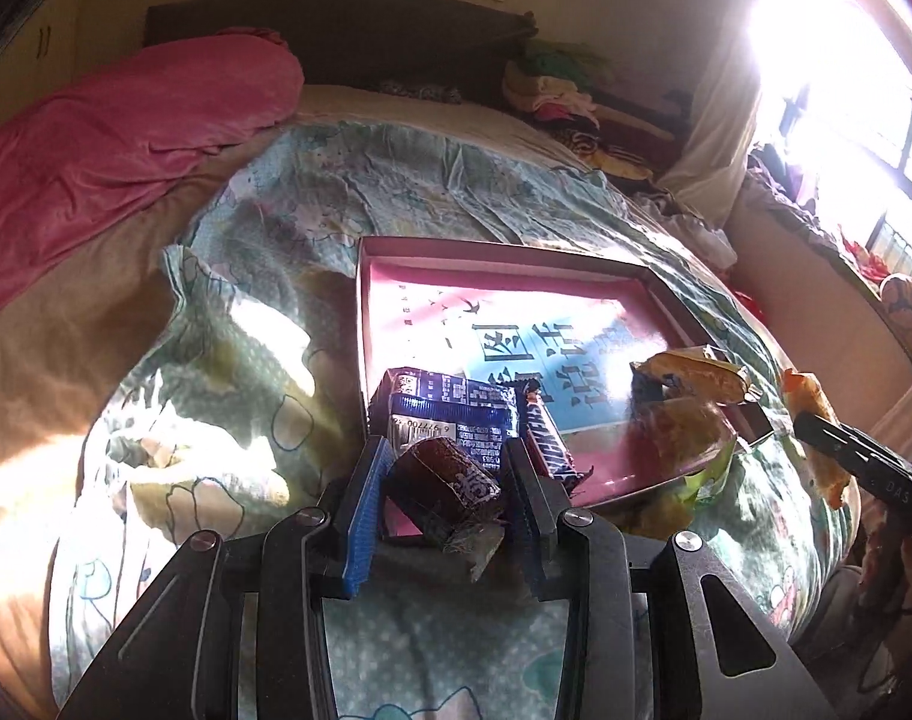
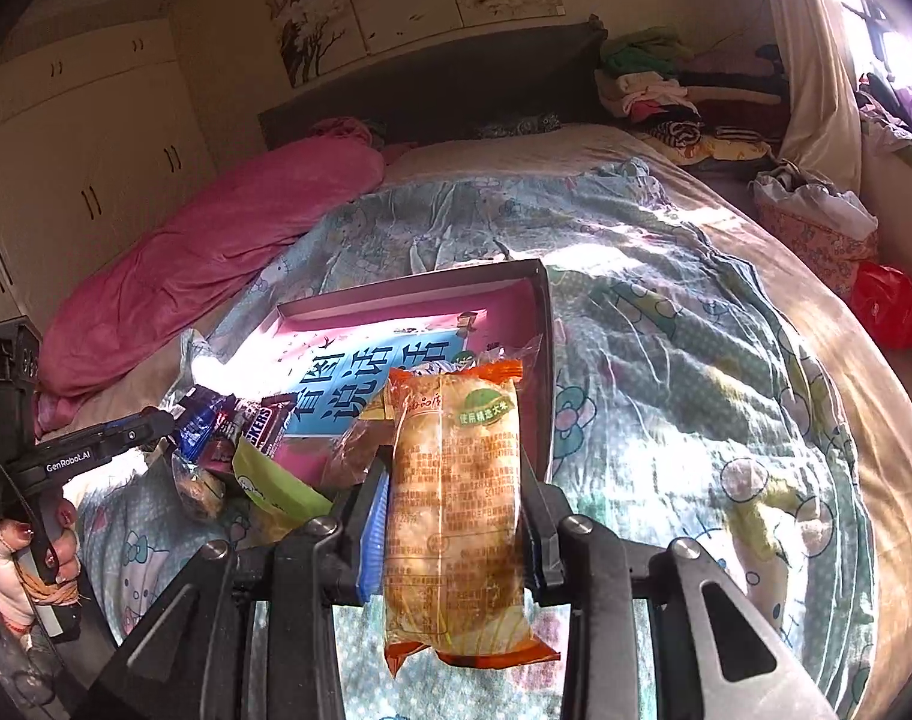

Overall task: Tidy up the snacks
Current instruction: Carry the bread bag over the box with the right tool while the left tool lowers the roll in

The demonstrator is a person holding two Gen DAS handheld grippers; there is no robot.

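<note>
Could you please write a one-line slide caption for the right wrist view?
Right gripper clamps an orange-edged snack packet above the pink box on the bed.

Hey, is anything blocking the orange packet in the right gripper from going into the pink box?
Nothing visible does. The right gripper holds the orange packet at the pink box's near edge; snacks crowd the near corners, but the far floor is bare.

Sunlight from a window [image 1: 846, 60] at far right floods a bed [image 2: 666, 300] with a cartoon-print quilt, a pink blanket [image 2: 216, 258] left, white wardrobes [image 2: 78, 138] and a dark headboard [image 2: 444, 84] behind.
</note>
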